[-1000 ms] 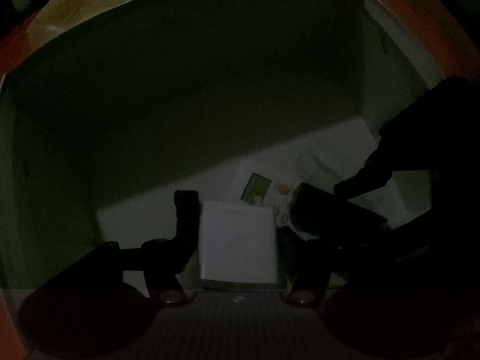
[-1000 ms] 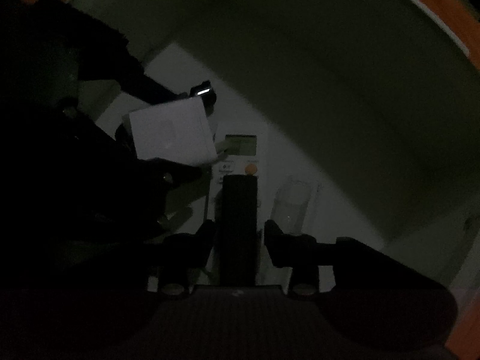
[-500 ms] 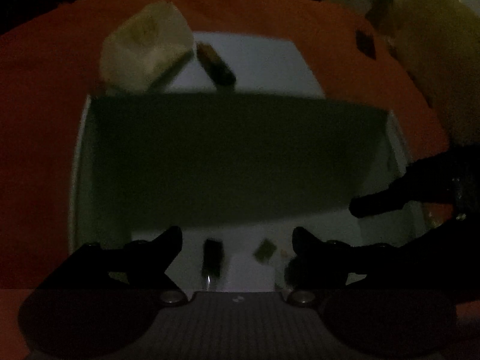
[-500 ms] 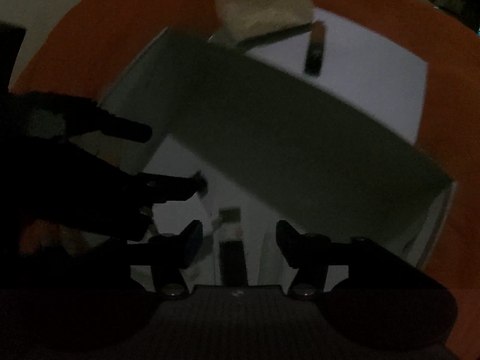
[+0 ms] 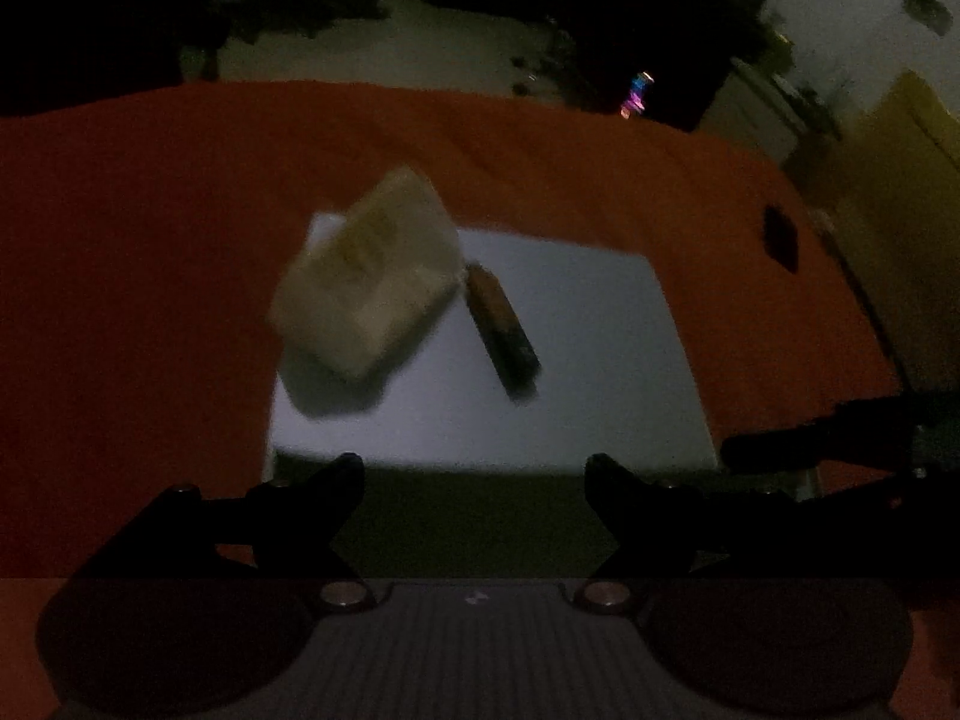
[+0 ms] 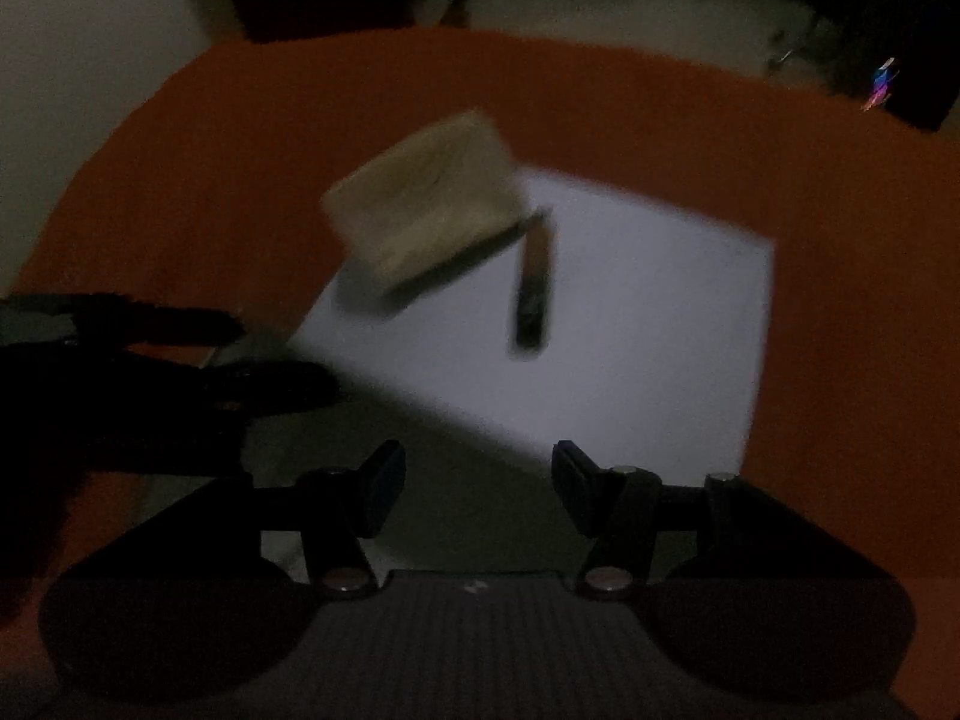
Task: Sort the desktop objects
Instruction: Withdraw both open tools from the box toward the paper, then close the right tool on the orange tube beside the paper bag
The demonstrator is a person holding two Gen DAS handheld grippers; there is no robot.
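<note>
The scene is dim and blurred. A pale yellow tissue pack (image 5: 366, 273) (image 6: 429, 213) lies on the far left corner of a white sheet (image 5: 600, 360) (image 6: 648, 324). A dark stick-shaped object (image 5: 501, 327) (image 6: 534, 288) lies beside it on the sheet. My left gripper (image 5: 474, 483) is open and empty above the near box wall (image 5: 480, 522). My right gripper (image 6: 477, 489) is open and empty over the same box (image 6: 474, 480). Each gripper shows at the edge of the other's view: the right one (image 5: 780, 450), the left one (image 6: 264, 354).
An orange cloth (image 5: 150, 240) (image 6: 840, 210) covers the table. A small dark object (image 5: 780, 237) lies on the cloth at the far right. Dark furniture and floor lie beyond the table's far edge.
Both grippers have let go of their items inside the box, opened, and lifted up and out of it. The view now reaches the sheet and the tissue pack beyond the box.
</note>
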